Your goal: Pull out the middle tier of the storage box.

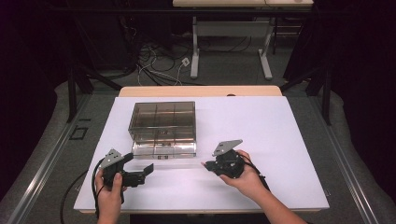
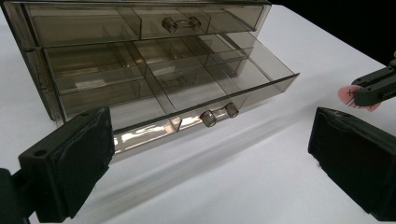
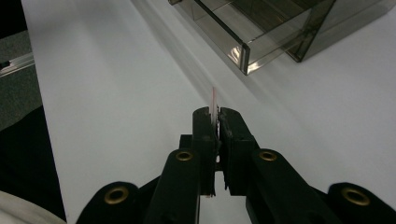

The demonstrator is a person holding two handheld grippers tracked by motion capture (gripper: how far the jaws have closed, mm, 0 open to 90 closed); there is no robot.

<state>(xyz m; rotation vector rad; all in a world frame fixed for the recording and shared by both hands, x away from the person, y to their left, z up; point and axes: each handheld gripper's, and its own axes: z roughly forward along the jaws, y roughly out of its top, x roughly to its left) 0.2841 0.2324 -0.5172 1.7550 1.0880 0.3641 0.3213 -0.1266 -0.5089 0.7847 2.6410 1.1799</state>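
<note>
High view: right hand-held gripper (image 1: 205, 164), pinching a thin pink disc (image 2: 351, 94), hovers near the open drawer (image 1: 163, 150) edge.

Pink disc (image 2: 351, 94) half hidden by claw (image 2: 373, 91)

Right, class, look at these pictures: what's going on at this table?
A person works at a white table with a gripper in each hand. The right gripper is shut on a thin pink disc, held edge-on between its pads, short of a smoky clear drawer box. The box's bottom drawer is pulled out, its compartments looking empty. The left gripper waits open beside the box, holding nothing.
</note>
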